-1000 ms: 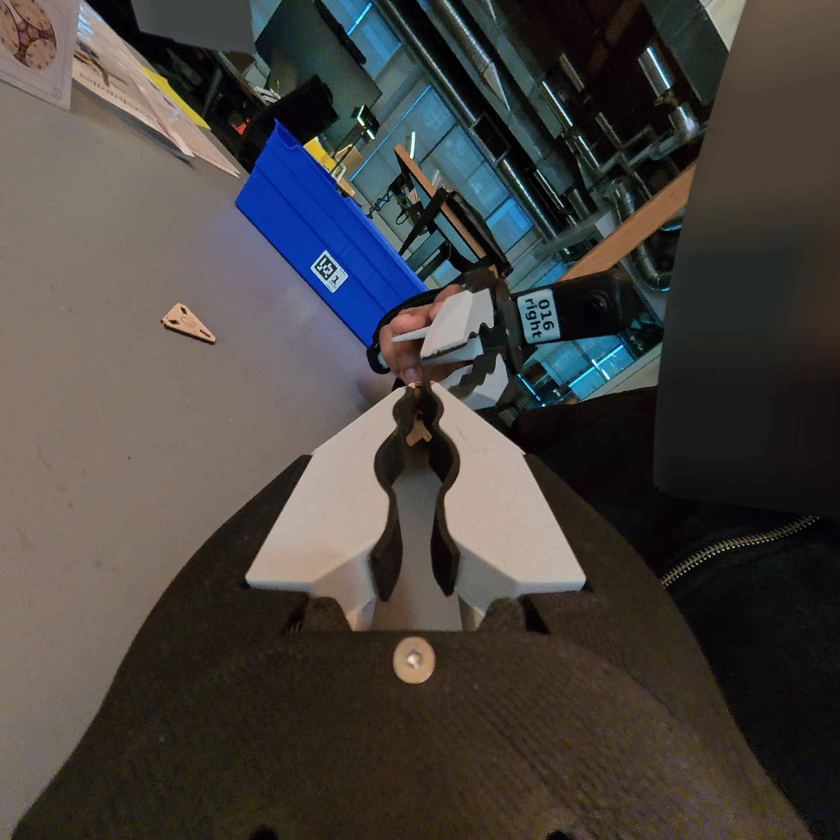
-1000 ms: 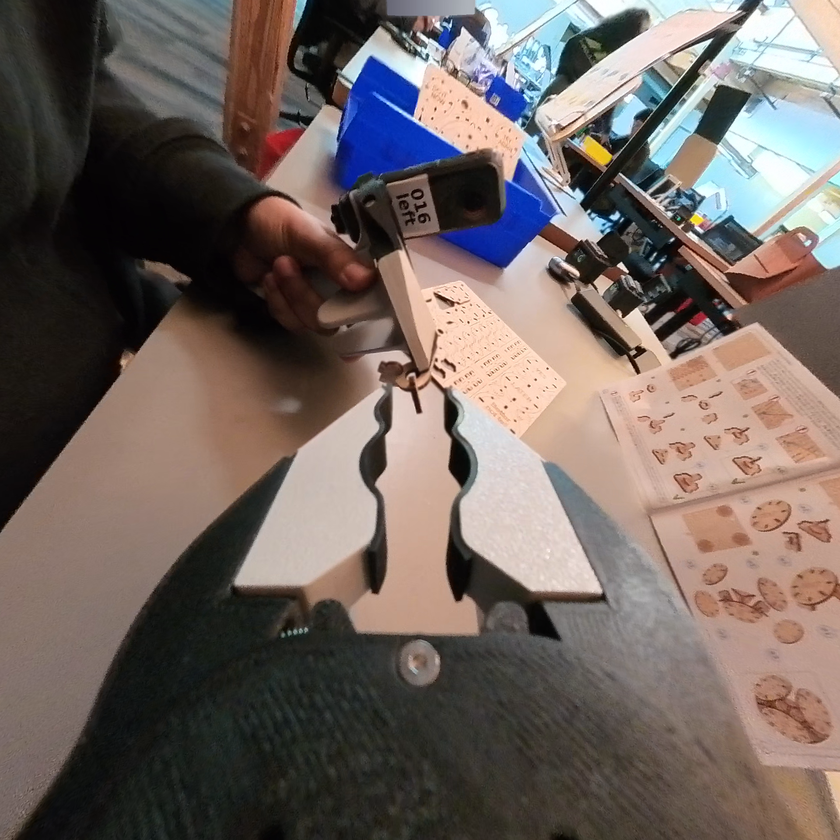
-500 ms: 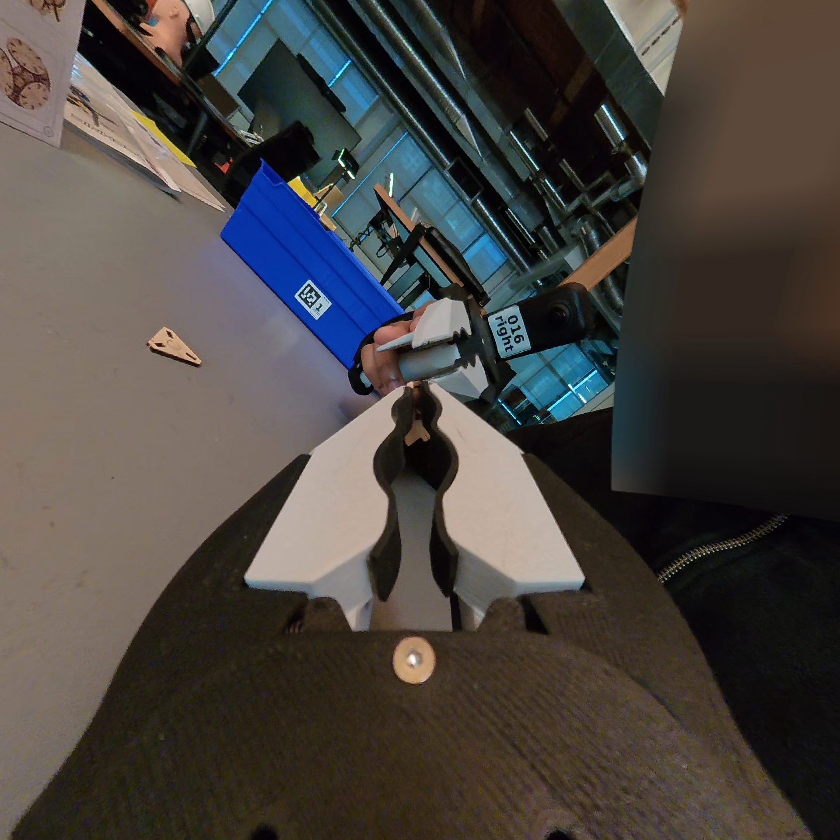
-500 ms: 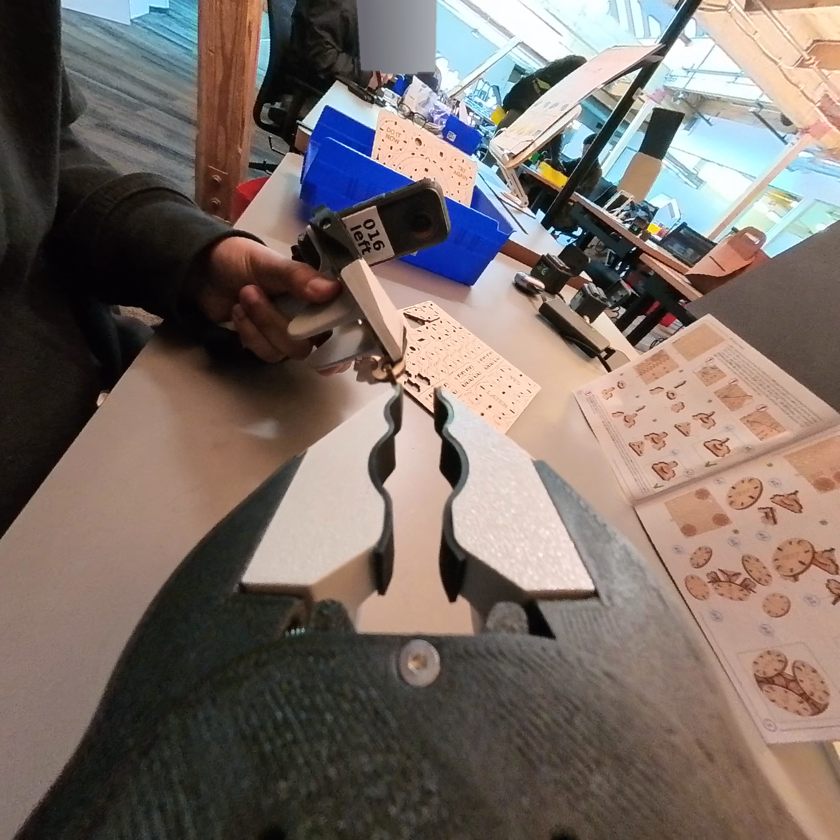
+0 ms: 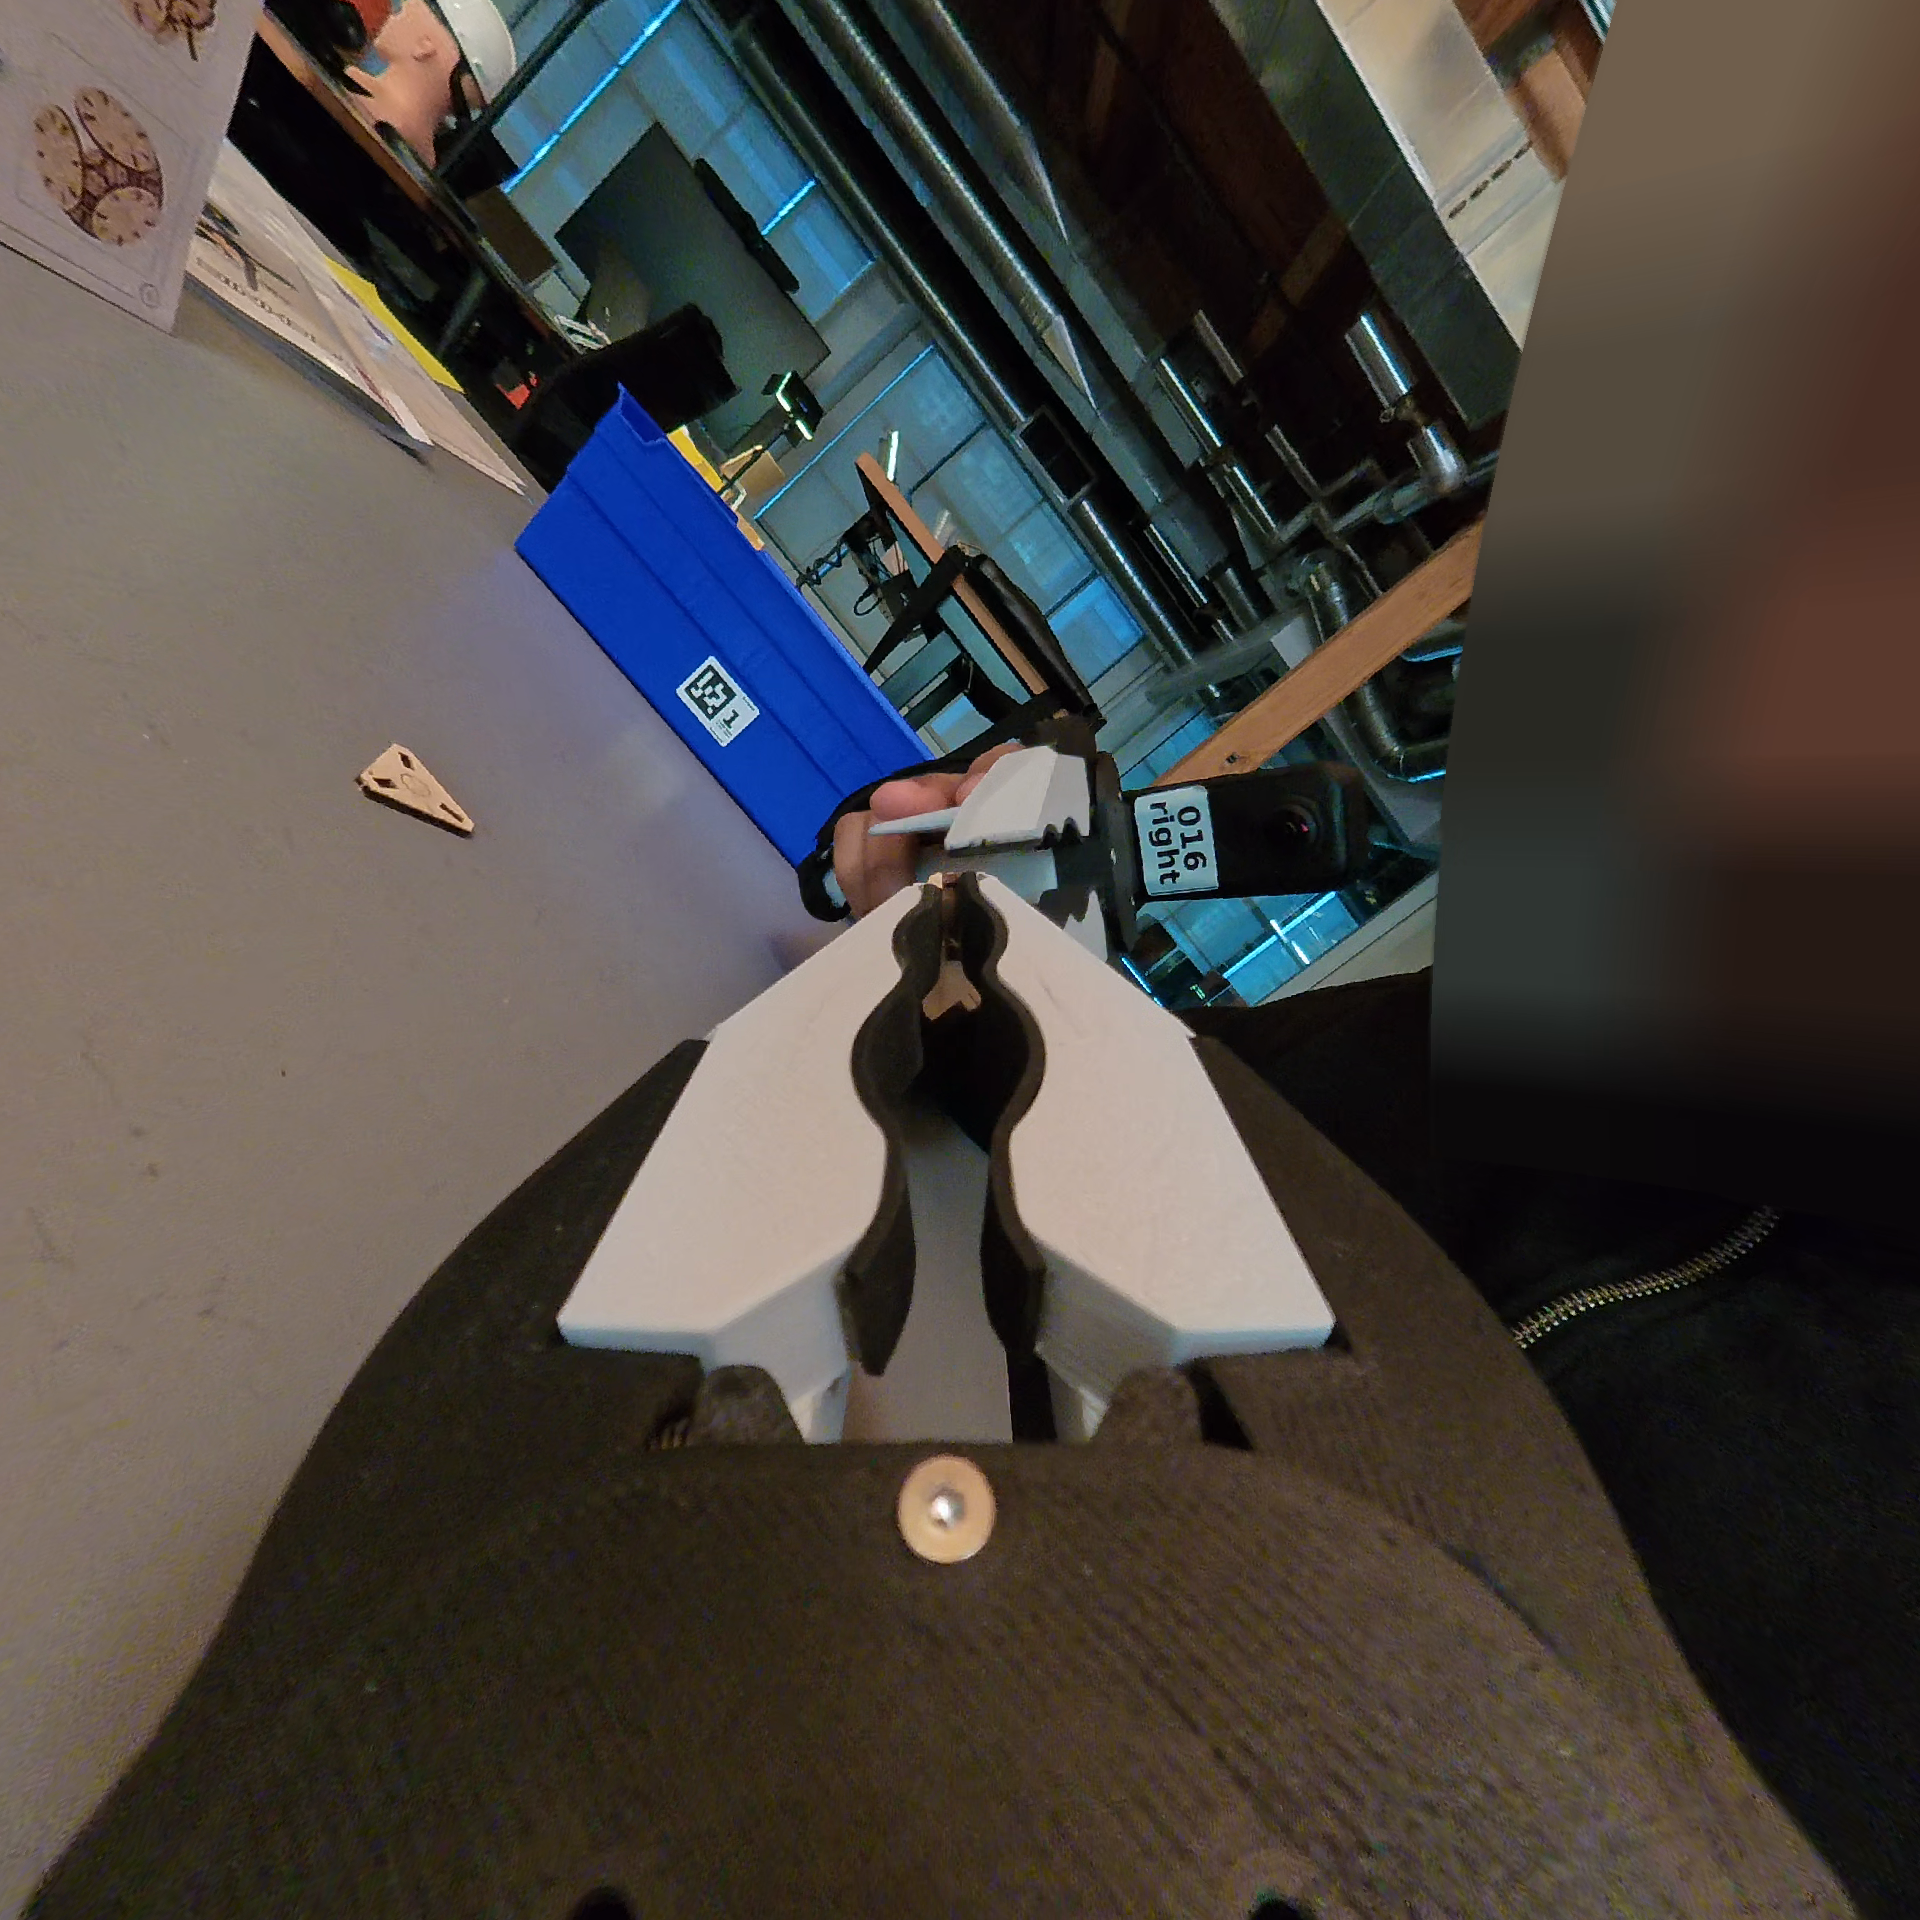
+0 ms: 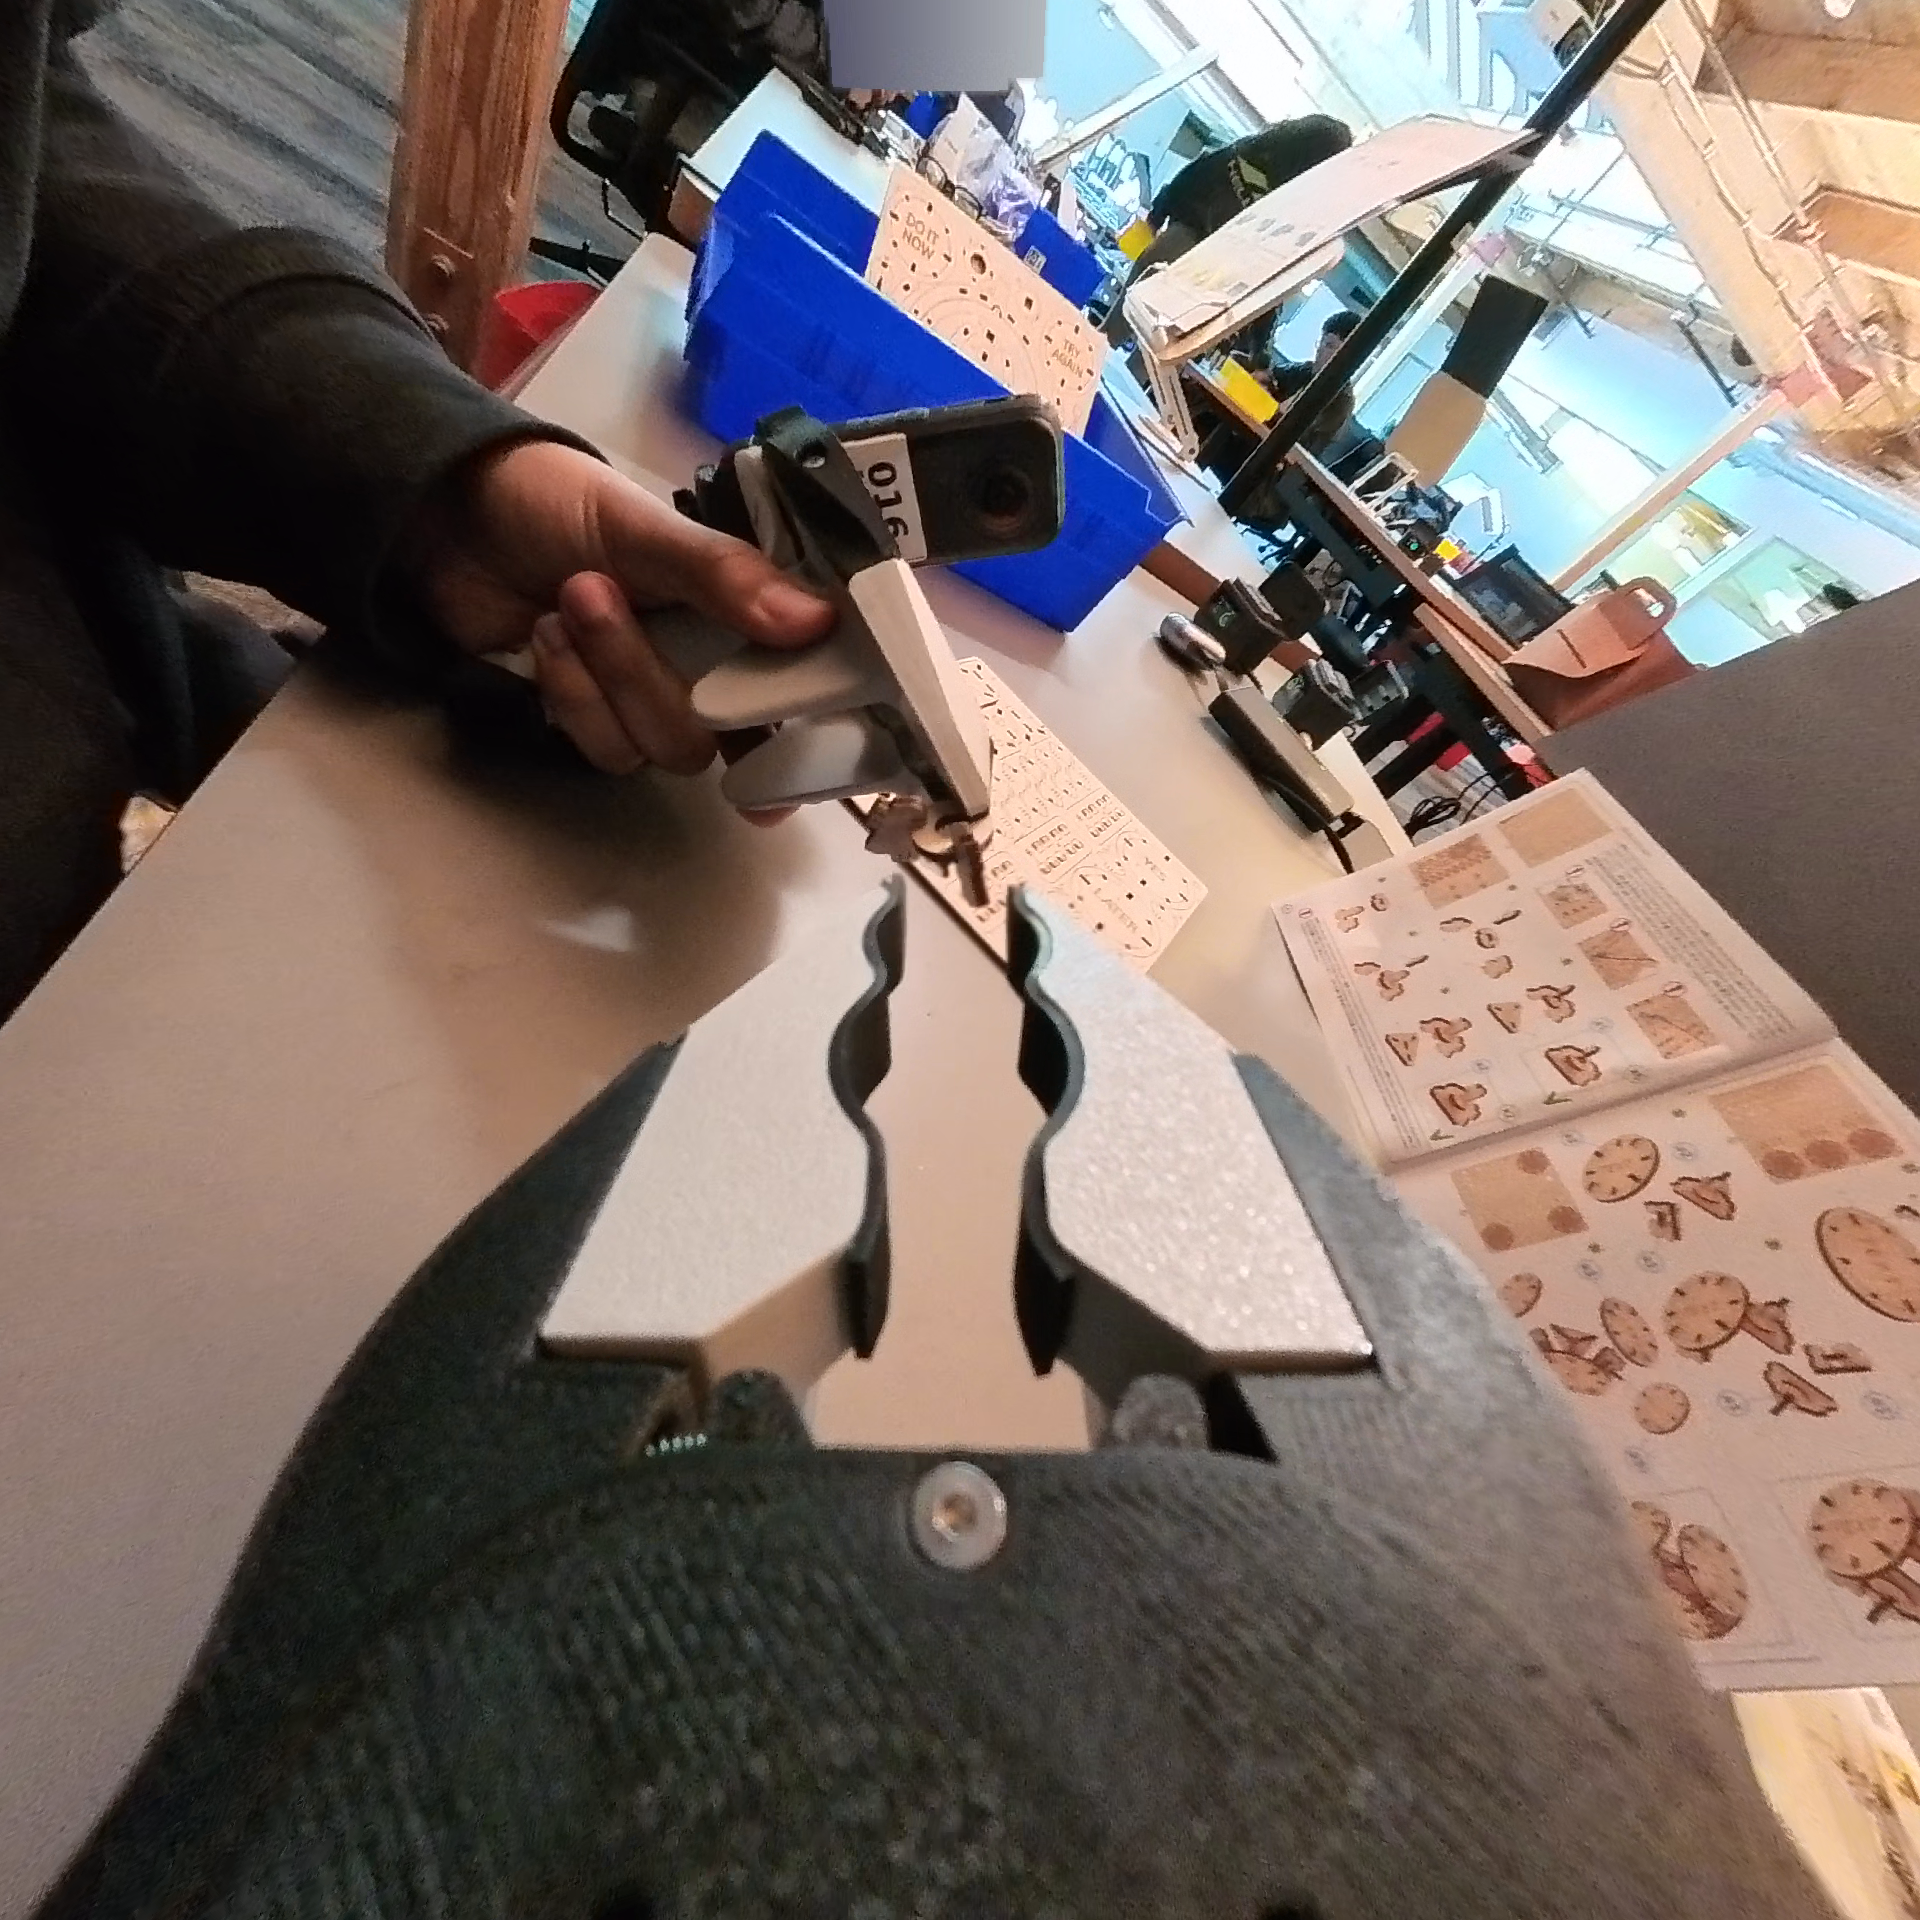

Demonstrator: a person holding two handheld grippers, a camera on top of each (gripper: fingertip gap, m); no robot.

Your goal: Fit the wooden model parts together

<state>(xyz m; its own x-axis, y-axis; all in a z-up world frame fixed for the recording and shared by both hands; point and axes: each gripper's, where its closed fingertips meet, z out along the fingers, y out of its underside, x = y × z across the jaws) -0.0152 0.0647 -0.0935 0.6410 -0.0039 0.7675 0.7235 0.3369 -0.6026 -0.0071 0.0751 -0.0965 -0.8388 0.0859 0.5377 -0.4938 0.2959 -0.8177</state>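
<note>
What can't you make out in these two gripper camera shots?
- Small wooden piece clamped in the left gripper: mostly hidden by its fingers in the left wrist view; blurred in the right.
- Blue bin contents: walls hide all but one wooden sheet.
- Instruction booklet: cut off by the right edge.

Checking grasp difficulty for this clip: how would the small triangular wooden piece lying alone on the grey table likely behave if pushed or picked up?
The triangular wooden piece looks thin and flat with cut-outs, so it is probably very light and stiff. On the smooth table it would likely slide, not roll or tip. Lying flush, its edge may be hard to pinch.
</note>
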